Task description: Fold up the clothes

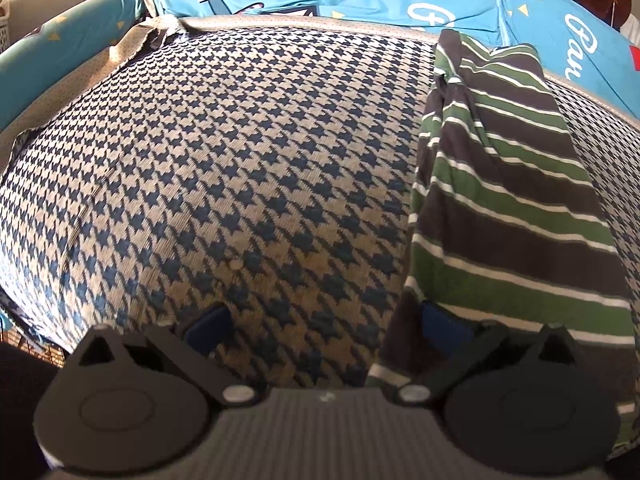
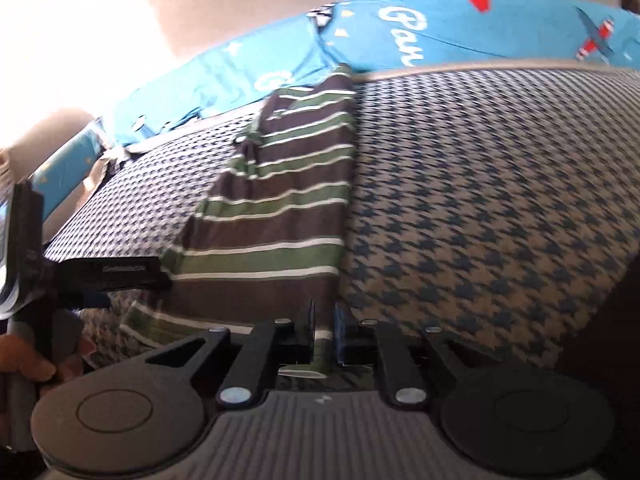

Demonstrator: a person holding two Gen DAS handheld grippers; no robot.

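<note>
Your right gripper [image 2: 323, 330] is pinched tight on the near edge of the green, brown and white striped shirt [image 2: 280, 200], lying on the blue-and-tan checked blanket [image 2: 480, 200]. Your left gripper [image 1: 326, 326] is wide open, holding nothing.

My left gripper [image 1: 326, 326] is black, with blue pads [image 1: 210, 326] on its fingers, two big round discs, silver screws and a grey ribbed middle. My right gripper [image 2: 324, 338] looks just the same, black with blue pads [image 2: 341, 334].
</note>
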